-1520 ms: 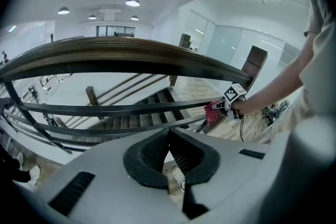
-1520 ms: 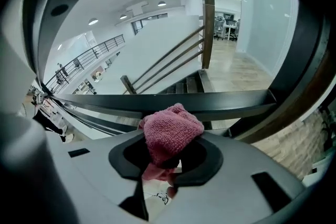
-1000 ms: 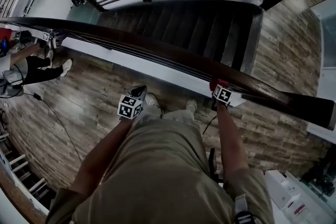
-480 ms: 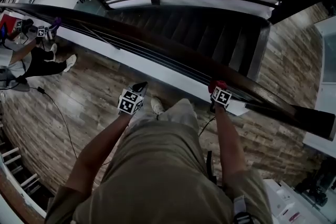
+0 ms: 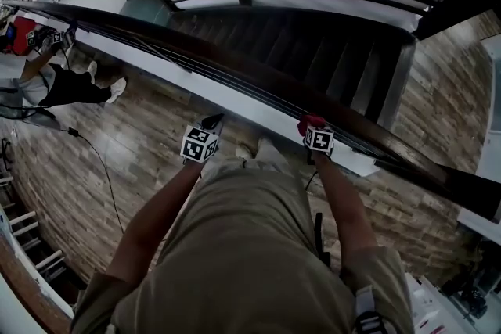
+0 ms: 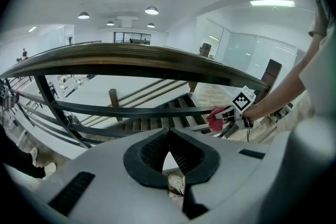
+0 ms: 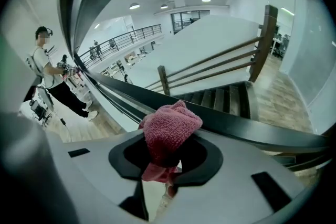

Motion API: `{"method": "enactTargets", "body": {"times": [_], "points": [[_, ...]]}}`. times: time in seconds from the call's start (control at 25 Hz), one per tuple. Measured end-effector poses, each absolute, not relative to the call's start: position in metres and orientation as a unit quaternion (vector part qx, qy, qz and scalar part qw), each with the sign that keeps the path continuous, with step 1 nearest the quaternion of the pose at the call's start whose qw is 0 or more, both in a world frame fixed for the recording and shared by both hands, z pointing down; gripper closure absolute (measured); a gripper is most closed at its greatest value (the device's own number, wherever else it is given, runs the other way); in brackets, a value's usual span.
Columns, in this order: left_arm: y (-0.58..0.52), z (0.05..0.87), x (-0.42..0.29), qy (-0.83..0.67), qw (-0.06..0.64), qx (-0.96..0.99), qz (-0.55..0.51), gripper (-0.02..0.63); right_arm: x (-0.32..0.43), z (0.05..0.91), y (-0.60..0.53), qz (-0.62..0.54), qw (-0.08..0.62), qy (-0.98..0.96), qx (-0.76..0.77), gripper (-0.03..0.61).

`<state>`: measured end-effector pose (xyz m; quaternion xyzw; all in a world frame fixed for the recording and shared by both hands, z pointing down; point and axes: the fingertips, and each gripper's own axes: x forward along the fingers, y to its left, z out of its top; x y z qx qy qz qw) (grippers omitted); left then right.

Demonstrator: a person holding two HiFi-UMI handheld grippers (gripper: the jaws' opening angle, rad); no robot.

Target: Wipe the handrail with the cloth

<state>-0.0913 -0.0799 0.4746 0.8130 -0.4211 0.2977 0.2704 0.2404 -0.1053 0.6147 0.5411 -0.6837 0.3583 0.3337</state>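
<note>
Clamped the pink cloth (image 7: 169, 131) in the right gripper (image 5: 311, 129), jaws pinched on its bunched folds, at the near edge of the dark handrail (image 5: 258, 78) (contact unclear). Held the left gripper (image 5: 211, 123) closed, empty, short of the handrail.

Jaws pinch cloth (image 7: 169, 131) (pink, bunched) beside handrail (image 7: 220, 122).

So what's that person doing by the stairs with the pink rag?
A person stands at the handrail by the staircase with a gripper in each hand. The right gripper has its jaws shut on a pink cloth, held right at the rail. The left gripper is shut and empty, short of the rail.
</note>
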Motion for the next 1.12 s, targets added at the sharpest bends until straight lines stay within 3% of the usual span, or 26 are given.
{"method": "enactTargets", "body": {"times": [0.32,1.12], "points": [[-0.101,0.479,-0.138,-0.462,0.284,0.788,0.292,0.597,0.169,0.612,-0.138,0.398,0.276,-0.687,0.542,0.462],[-0.202,0.508,-0.355,-0.398,0.293,0.818,0.293,0.597,0.016,0.62,-0.188,0.377,0.321,-0.627,0.601,0.462]]}}
